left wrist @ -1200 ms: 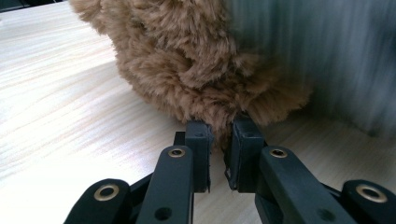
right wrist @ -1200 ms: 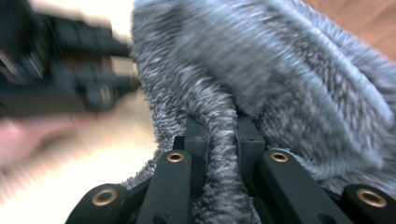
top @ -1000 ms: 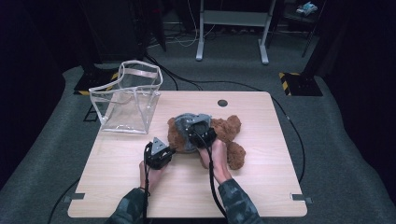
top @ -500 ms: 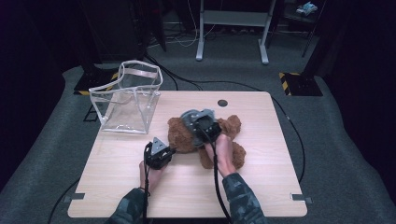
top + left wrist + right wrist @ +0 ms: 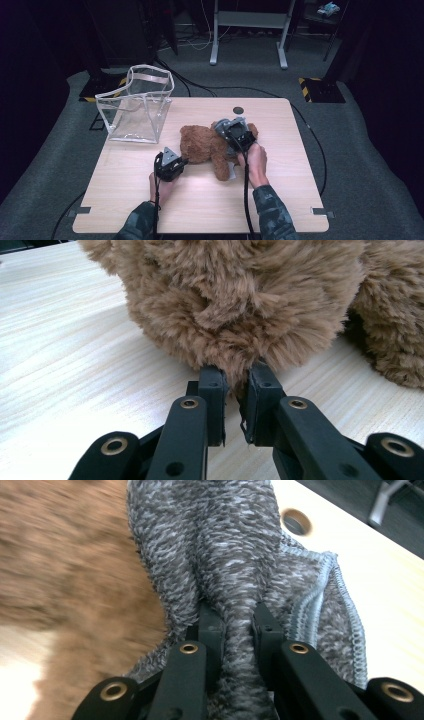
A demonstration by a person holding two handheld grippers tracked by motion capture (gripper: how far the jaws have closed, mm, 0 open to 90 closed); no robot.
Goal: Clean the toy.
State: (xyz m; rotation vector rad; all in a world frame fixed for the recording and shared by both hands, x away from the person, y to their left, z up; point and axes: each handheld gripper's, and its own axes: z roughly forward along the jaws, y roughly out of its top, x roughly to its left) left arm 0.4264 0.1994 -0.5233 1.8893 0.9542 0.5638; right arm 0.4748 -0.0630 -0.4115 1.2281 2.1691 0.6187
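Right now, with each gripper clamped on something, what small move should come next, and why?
Probably draw the right gripper onward with the grey knit cloth pinched in it. The left gripper pins the brown teddy bear by its fur, so the bear should stay put.

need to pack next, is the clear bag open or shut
Open: the clear bag stands upright at the table's far left corner, its top rim spread wide, nothing visible inside.

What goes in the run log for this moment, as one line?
left claw: shut on teddy bear fur | right claw: shut on grey cloth over bear | clear bag: upright, apart
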